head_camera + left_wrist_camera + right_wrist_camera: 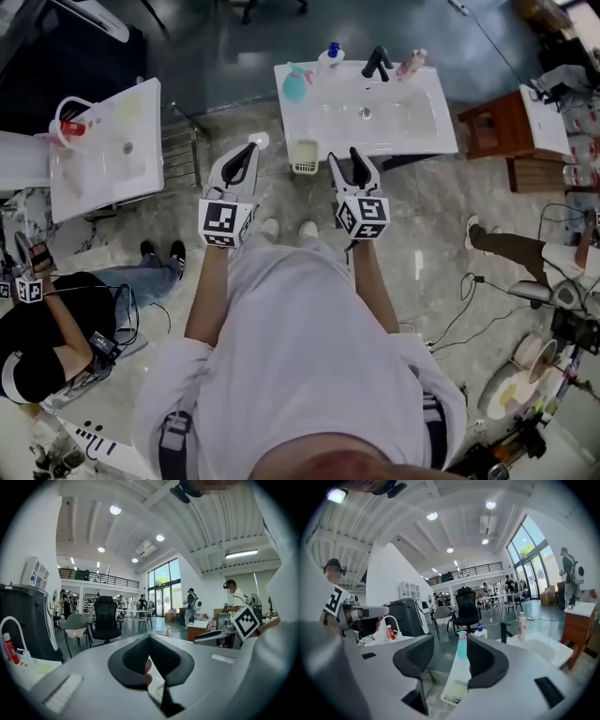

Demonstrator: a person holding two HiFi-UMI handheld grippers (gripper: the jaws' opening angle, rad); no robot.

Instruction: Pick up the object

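Note:
A white sink [441, 122] stands ahead of me. On its back edge are a teal bottle [295, 84], a blue-capped white bottle [330, 56], a black tap [377, 62] and a pink bottle [411, 64]. A small white basket [305, 157] hangs at its front edge. My right gripper [347, 161] hovers short of the sink, open and holding nothing. In the right gripper view [451, 641] the teal bottle [461, 646] and the basket [454, 688] show far off through the gap. My left gripper [246, 155] is beside the basket, shut and empty, its pads meeting [149, 638].
A second white sink [103, 159] with a red bottle [73, 127] stands at the left, a metal rack [178, 150] beside it. A wooden stand [497, 127] is right of the main sink. People sit at the left [47, 347] and right [525, 248]. Cables cross the floor [469, 309].

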